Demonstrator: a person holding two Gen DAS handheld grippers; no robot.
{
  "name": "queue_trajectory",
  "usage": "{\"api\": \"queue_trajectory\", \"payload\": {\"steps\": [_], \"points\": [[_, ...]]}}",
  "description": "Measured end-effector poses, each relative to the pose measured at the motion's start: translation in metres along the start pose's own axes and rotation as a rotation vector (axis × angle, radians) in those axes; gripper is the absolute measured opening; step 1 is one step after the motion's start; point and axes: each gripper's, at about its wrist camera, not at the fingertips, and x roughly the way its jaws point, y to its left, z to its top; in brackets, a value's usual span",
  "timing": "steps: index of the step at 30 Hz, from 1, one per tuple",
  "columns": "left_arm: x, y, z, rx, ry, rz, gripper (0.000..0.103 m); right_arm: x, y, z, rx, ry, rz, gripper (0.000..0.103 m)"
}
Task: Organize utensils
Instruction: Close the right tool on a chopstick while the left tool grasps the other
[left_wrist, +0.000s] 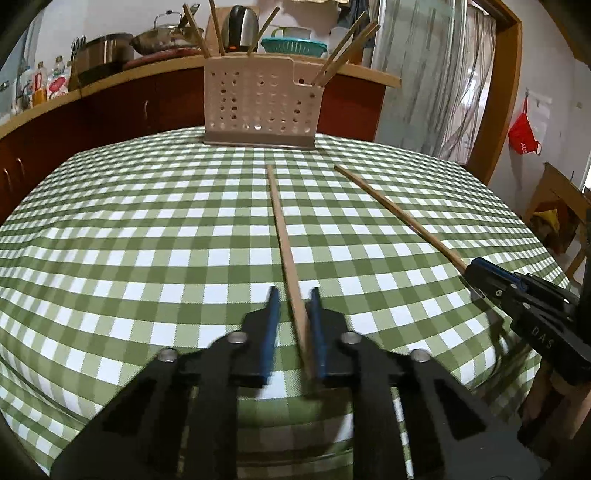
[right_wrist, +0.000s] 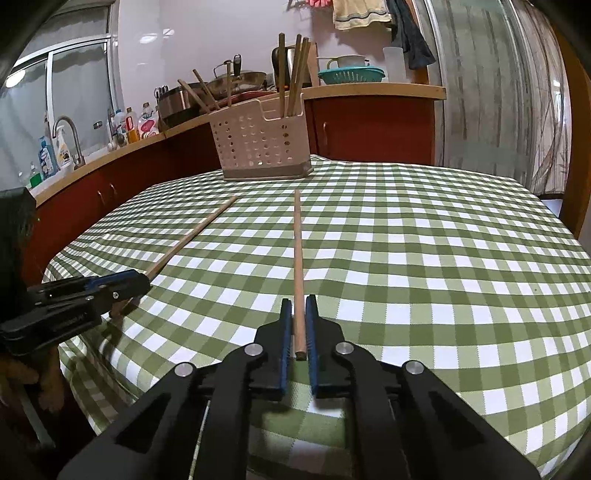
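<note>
Two wooden chopsticks lie on the green checked tablecloth (left_wrist: 147, 229), both pointing toward a beige perforated utensil holder (left_wrist: 258, 103) (right_wrist: 258, 144) at the far edge, which has several chopsticks standing in it. My left gripper (left_wrist: 294, 295) (right_wrist: 142, 278) is shut on the near end of one chopstick (left_wrist: 282, 229) (right_wrist: 192, 232); its fingers are blurred in the left wrist view and the stick lies against the right pad. My right gripper (right_wrist: 298, 301) (left_wrist: 471, 267) is shut on the near end of the other chopstick (right_wrist: 297, 251) (left_wrist: 395, 214), low over the cloth.
A red-fronted kitchen counter (right_wrist: 369, 90) runs behind the table with pots, a kettle (left_wrist: 242, 27), a teal colander (left_wrist: 293, 46), bottles and a tap (right_wrist: 68, 140). A curtain and wooden door frame (left_wrist: 498, 92) stand to the right. Wooden furniture (left_wrist: 554, 206) sits beyond the table's right edge.
</note>
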Motion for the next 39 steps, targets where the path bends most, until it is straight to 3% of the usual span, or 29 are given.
{"api": "queue_trajectory", "payload": {"steps": [15, 26, 32, 37, 39], "points": [[0.008, 0.045, 0.019, -0.075, -0.015, 0.041, 0.007, 0.028, 0.021, 0.020, -0.034, 0.000, 0.030, 0.007], [0.015, 0.056, 0.022, -0.091, -0.009, 0.053, 0.007, 0.031, 0.021, 0.016, -0.026, 0.011, 0.037, 0.008], [0.011, 0.055, 0.016, -0.095, -0.023, 0.061, 0.007, 0.026, 0.023, 0.013, -0.053, 0.004, 0.030, 0.019], [0.006, 0.052, 0.011, -0.087, -0.032, 0.058, 0.007, 0.025, 0.022, 0.012, -0.049, 0.009, 0.028, 0.017], [0.006, 0.052, 0.011, -0.085, -0.031, 0.053, 0.007, 0.024, 0.022, 0.012, -0.048, 0.010, 0.029, 0.010]]}}
